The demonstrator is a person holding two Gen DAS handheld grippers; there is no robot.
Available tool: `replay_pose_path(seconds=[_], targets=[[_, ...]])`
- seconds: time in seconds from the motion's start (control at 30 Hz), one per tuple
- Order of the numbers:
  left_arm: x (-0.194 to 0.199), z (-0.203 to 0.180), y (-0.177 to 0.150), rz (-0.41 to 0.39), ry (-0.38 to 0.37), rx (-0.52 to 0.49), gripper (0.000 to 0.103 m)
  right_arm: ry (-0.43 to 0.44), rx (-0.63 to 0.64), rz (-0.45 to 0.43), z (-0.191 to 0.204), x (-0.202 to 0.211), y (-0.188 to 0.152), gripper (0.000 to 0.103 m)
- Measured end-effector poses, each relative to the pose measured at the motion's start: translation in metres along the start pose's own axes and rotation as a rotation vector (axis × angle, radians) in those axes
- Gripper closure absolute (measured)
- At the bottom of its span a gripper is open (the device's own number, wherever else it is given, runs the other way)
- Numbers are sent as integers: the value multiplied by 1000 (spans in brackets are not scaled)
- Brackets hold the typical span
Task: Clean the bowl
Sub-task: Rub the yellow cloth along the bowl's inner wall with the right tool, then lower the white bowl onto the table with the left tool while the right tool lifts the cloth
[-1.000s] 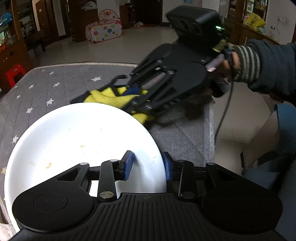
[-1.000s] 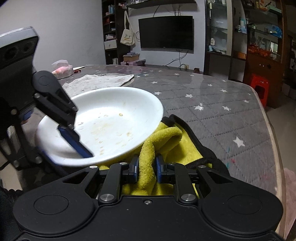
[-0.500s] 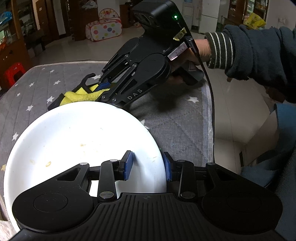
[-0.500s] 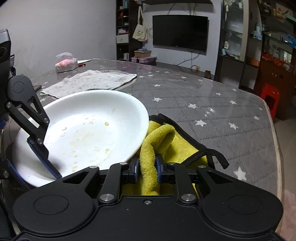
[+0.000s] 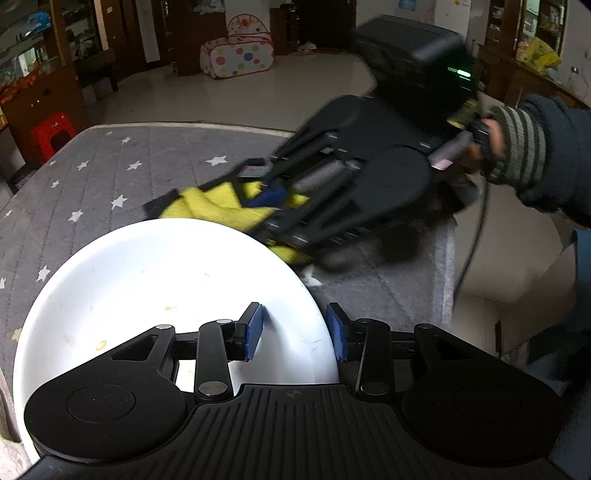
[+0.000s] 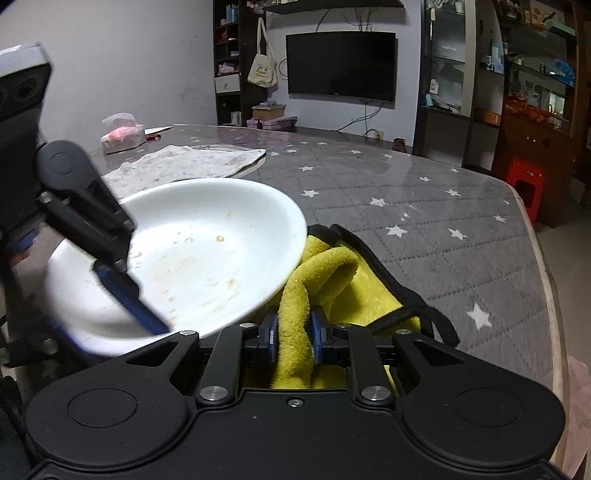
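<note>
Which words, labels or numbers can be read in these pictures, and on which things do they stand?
None can be read.
Tote bag: a print, too small to read.
TV: a small mark on its lower frame, unreadable.
Right hand-held gripper: blurred, no lettering legible.
Shelf boxes: printing too small to read.

Likely a home living room — wall television [image 6: 341, 66], spotted play tent [image 5: 236, 55], shelves [image 6: 532, 62].
</note>
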State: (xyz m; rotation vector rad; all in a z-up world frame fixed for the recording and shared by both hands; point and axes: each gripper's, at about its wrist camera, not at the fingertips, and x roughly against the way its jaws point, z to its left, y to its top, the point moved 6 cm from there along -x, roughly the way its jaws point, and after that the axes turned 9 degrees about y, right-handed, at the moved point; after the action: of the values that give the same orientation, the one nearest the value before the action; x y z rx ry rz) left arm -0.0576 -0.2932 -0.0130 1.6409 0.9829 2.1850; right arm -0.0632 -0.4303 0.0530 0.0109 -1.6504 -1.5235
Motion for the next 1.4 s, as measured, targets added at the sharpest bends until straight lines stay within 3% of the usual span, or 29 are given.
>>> replay_pose_path(seconds=[0.33,0.73,1.2,1.4], targets=[[3,4,-5,-10,-29,-41,64,8,-21,-12,21,21,-18,83],[5,4,-14,-11,-59,-73,65,5,15,5,4,3,-1,83],[5,2,-21,-16,-66,-19,65,-4,-5,3,-24,-20,15,83],[11,-6,-23,-31,-26,5,63,-63,-80,-26,-20,-13,13,83]])
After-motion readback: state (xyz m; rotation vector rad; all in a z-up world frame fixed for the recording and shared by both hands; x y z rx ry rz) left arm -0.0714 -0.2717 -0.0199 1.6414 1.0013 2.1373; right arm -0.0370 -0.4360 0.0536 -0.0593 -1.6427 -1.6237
